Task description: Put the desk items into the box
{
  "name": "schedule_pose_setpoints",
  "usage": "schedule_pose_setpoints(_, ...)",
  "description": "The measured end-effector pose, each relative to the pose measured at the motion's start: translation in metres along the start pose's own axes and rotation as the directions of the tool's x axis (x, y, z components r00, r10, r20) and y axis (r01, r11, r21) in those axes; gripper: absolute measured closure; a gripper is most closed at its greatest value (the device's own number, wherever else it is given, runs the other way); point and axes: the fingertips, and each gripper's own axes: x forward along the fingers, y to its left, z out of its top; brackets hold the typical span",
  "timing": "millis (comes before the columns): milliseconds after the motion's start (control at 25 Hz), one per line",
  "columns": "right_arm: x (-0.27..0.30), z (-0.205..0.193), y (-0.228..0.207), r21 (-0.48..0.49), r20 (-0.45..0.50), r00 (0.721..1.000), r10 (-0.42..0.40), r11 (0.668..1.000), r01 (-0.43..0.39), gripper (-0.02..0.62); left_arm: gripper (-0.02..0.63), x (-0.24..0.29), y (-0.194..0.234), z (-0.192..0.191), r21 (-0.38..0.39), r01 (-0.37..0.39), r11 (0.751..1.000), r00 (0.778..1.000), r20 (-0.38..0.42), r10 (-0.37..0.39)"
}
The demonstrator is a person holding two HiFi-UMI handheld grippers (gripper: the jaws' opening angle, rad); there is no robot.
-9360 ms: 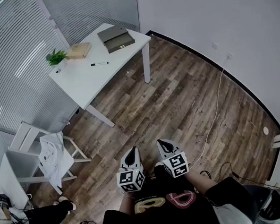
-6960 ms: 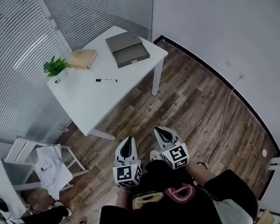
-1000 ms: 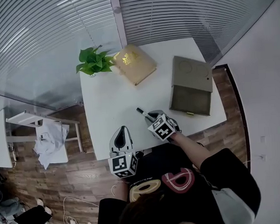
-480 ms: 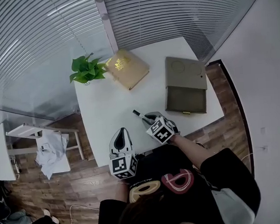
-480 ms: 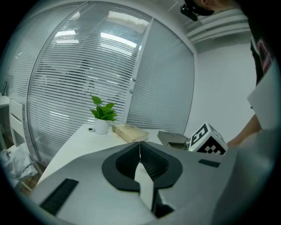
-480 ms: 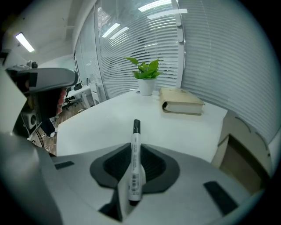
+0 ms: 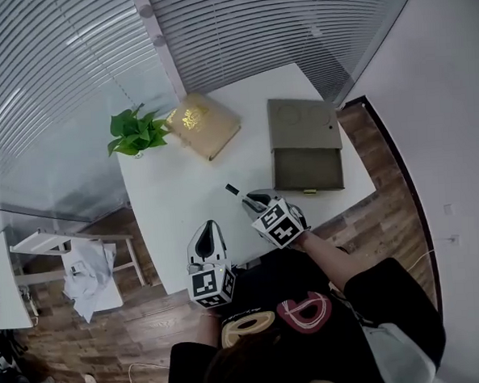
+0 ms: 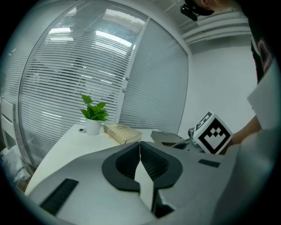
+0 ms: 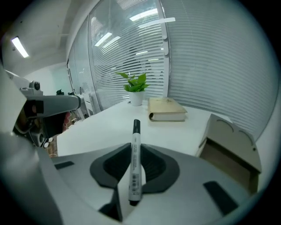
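Near the front edge of the tabletop (image 7: 175,190), left of the open box (image 7: 303,126), the right claw (image 7: 255,202) is closed on a marker (image 7: 238,194); the right gripper view shows the pads pinching its barrel about midway, with the black cap pointing ahead and the labelled tail trailing behind the jaws; the marker looks clear of the surface, though the gap is hard to judge; the left claw (image 8: 140,151) has its jaws pressed together with nothing between them, held low beside the tabletop's edge.

A marker is light, stiff and hardly fragile, but its round, smooth barrel could swivel or slide between the pads, so the middle of the barrel seems the right place to hold it; tilted cap-down over the box, it might slip out early.

Further back lie a tan book (image 7: 204,125) and a small potted plant (image 7: 132,132); the box's inside is shadowed, so whether it holds anything I cannot tell; print on the marker's label is too small to read; both hands are mostly hidden behind the marker cubes.
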Motion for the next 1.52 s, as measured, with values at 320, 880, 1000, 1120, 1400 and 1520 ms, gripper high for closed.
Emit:
schedule_pose_setpoints(320,-0.021,-0.001,-0.026,0.072,0.024,0.997,-0.073,0.995,0.071,0.522,0.588,0.015,-0.021,0.000,0.010,0.071,0.997,0.997,-0.007,-0.070)
schedule_pose_setpoints(880,-0.059,-0.009,-0.085,0.084,0.027,0.978,-0.208,0.975,0.205,0.522,0.588,0.047,-0.067,-0.001,0.028,0.187,0.982,0.982,-0.024,-0.186)
schedule_pose_setpoints(1000,-0.066,-0.016,-0.101,0.094,0.017,0.972,-0.234,0.968,0.231,0.522,0.588,0.053,-0.074,-0.001,0.026,0.199,0.980,0.980,-0.023,-0.198)
schedule_pose_setpoints(1120,-0.073,-0.025,-0.116,0.131,0.004,0.967,-0.255,0.959,0.252,0.522,0.589,0.059,-0.082,-0.001,0.024,0.210,0.977,0.978,-0.023,-0.210)
schedule_pose_setpoints(1400,-0.086,-0.036,-0.151,0.151,-0.005,0.955,-0.297,0.944,0.294,0.522,0.589,0.069,-0.094,-0.001,0.021,0.217,0.976,0.976,-0.030,-0.216)
schedule_pose_setpoints(1520,-0.086,-0.042,-0.160,0.165,-0.021,0.954,-0.301,0.940,0.300,0.522,0.588,0.073,-0.095,-0.001,0.020,0.208,0.978,0.978,-0.033,-0.208)
